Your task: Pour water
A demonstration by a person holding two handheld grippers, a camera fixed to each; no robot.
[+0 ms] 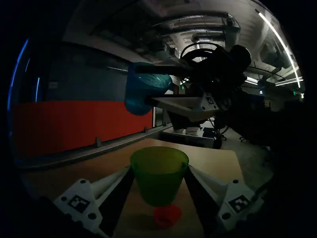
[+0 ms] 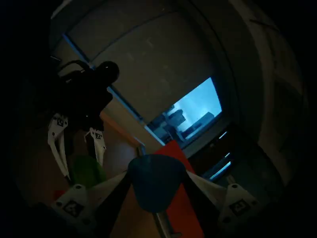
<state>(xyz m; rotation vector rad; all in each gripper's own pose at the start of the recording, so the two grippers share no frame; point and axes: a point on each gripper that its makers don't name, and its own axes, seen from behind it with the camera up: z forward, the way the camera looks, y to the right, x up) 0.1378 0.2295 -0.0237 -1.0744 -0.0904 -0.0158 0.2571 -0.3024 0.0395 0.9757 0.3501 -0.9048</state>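
Left gripper: pinches the green cup by its sides, upright over the table
Right gripper: clamps the blue cup, held tipped, higher than the green cup
Handling: both cups look like thin plastic, so probably light, smooth and slightly squashy; grip mid-wall, gently
Water: too dim to tell whether any is flowing
Red thing: small, just below the green cup's base

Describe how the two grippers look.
The left gripper and right gripper match: white, tapering jaws with dark inner faces, each bearing a square black-and-white marker near its base. Behind the jaws sits a bulky black body with looped cable.
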